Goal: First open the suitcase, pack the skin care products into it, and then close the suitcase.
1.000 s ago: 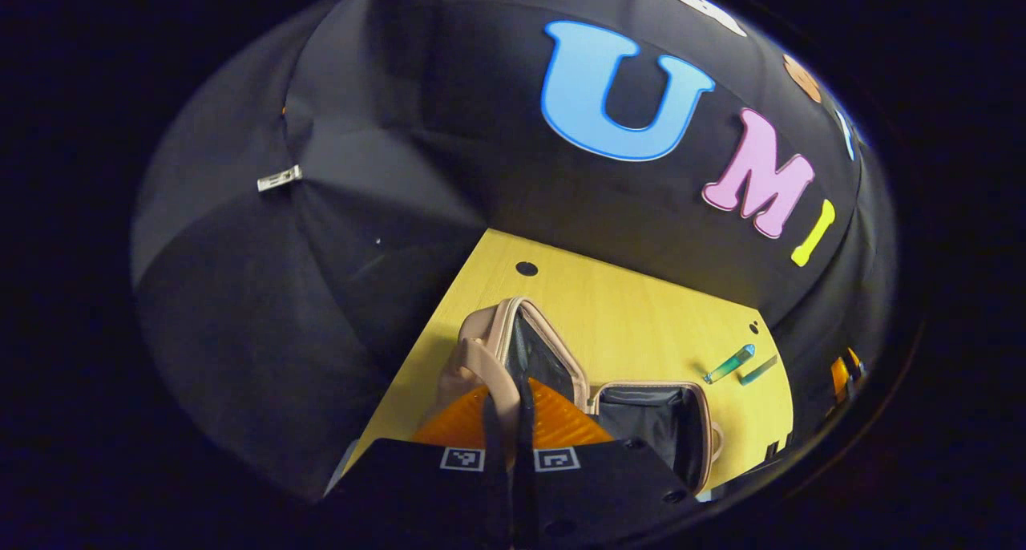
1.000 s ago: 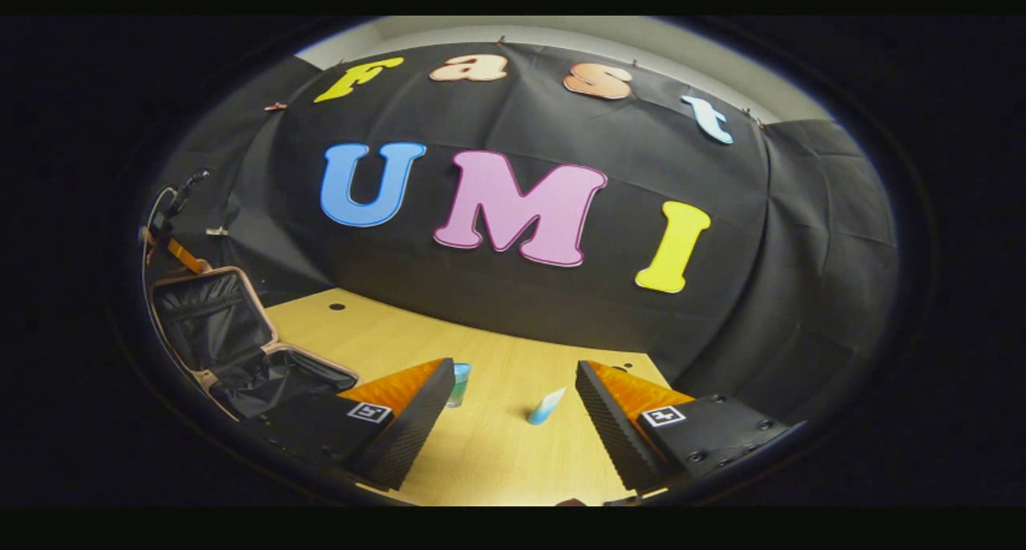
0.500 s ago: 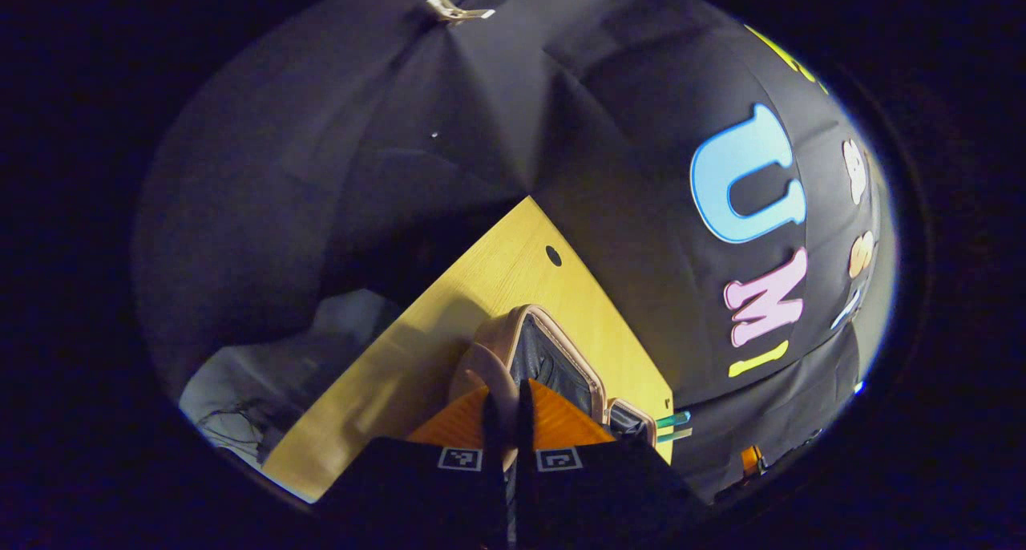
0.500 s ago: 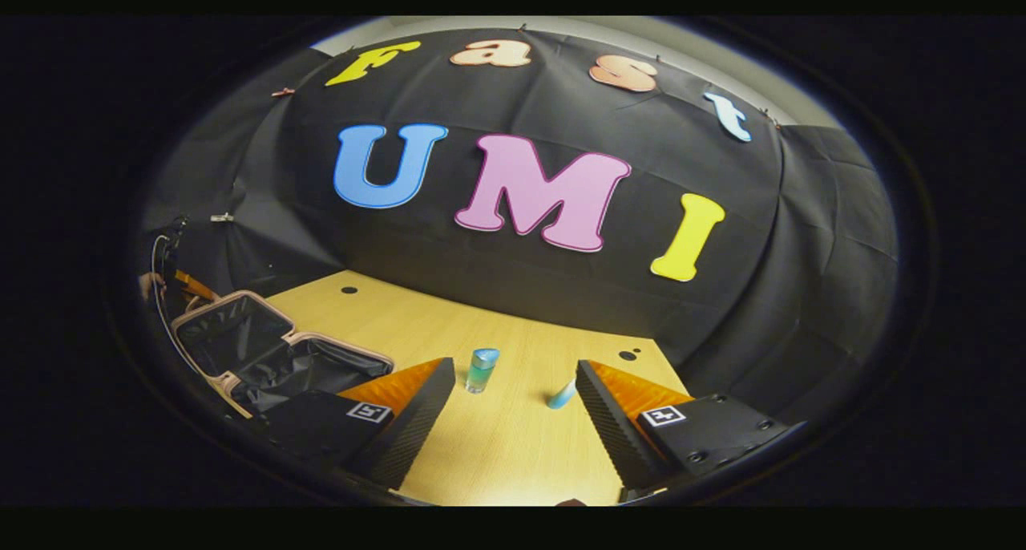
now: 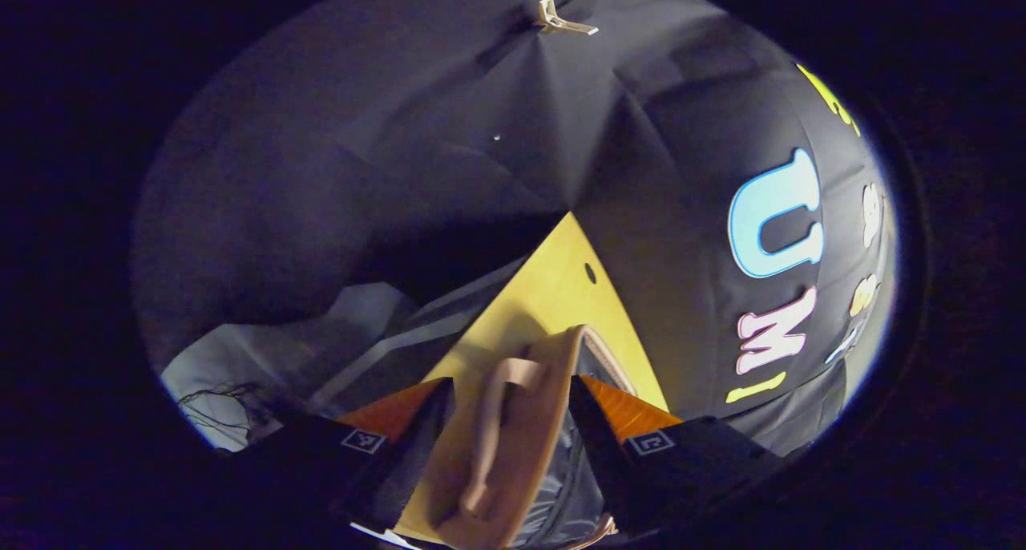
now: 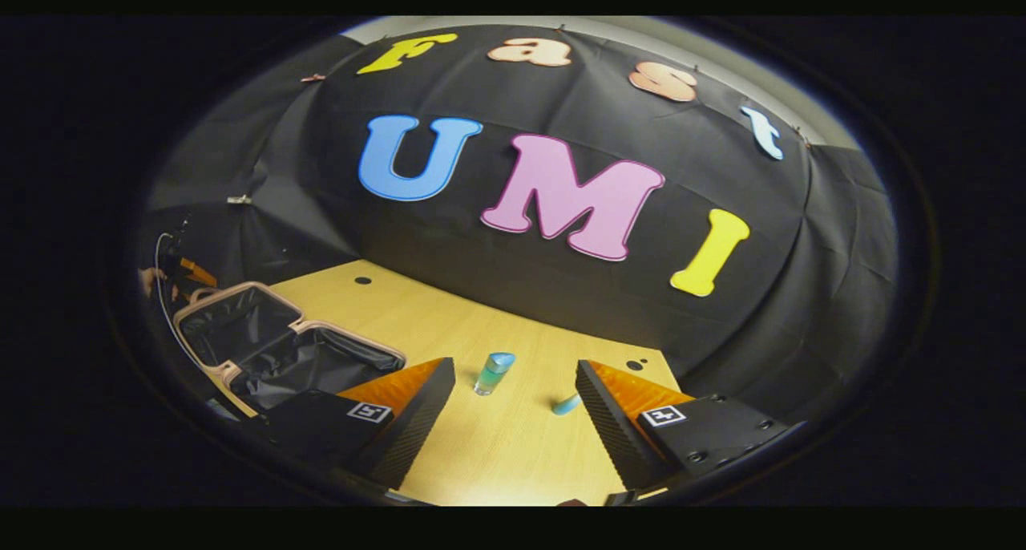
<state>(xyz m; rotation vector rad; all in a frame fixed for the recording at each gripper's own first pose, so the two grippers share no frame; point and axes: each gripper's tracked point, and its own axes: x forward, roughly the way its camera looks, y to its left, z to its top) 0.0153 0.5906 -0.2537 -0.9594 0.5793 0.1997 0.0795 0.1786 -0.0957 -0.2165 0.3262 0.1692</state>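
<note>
The suitcase (image 6: 284,349) lies open on the table (image 6: 497,446) at ten o'clock in the right gripper view; its lid's handle (image 5: 493,430) sits between the wide-spread jaws of the left gripper (image 5: 509,410), untouched. The right gripper (image 6: 513,410) also stands wide and empty; the green bottle (image 6: 490,372) stands upright at twelve o'clock just ahead of it, the blue tube (image 6: 566,404) lying at one o'clock, so I judge the right hand nearer both.

Dim booth, heavy fisheye edge warping.
</note>
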